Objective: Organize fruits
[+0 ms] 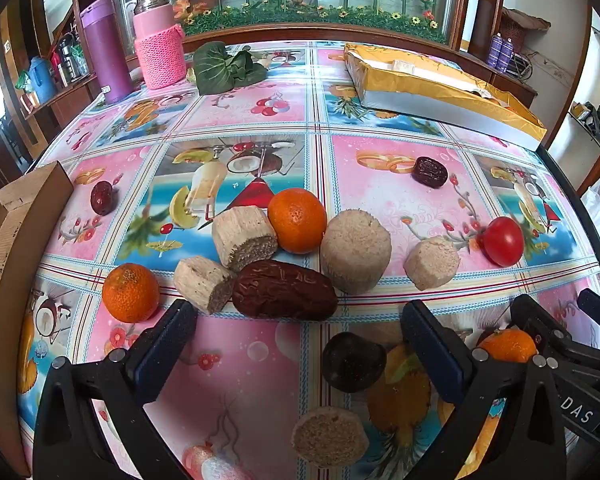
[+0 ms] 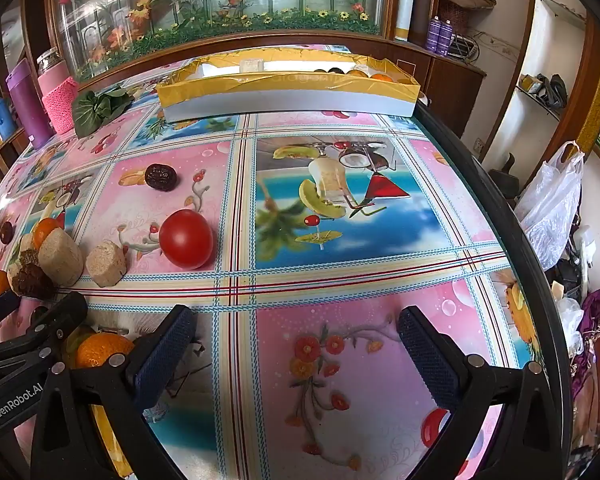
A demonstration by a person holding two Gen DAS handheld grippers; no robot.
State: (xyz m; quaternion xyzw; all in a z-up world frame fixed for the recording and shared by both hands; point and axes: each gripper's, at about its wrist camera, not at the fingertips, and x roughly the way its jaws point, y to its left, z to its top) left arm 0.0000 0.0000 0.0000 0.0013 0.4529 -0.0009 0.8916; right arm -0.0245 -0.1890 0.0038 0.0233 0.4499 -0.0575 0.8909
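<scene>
In the left wrist view, my left gripper [image 1: 298, 320] is open and empty just short of a large wrinkled date [image 1: 285, 290]. Around the date lie two oranges [image 1: 297, 220] [image 1: 130, 293], several beige cake pieces [image 1: 355, 250], a tomato [image 1: 503, 241], two small dates [image 1: 429, 172] [image 1: 103, 197] and a dark plum [image 1: 352, 361]. A third orange [image 1: 508, 345] lies by the right gripper's body. In the right wrist view, my right gripper [image 2: 296, 326] is open and empty over bare tablecloth. The tomato [image 2: 185, 238] and a small date [image 2: 161, 177] lie ahead to the left.
A gold-lined white box [image 2: 288, 94] with some fruit inside stands at the far edge; it also shows in the left wrist view [image 1: 440, 92]. A cardboard box [image 1: 8, 264] stands at the left. Purple and pink flasks [image 1: 158, 46] and a leafy vegetable [image 1: 224, 66] stand at the back left. The table edge [image 2: 512, 220] runs on the right.
</scene>
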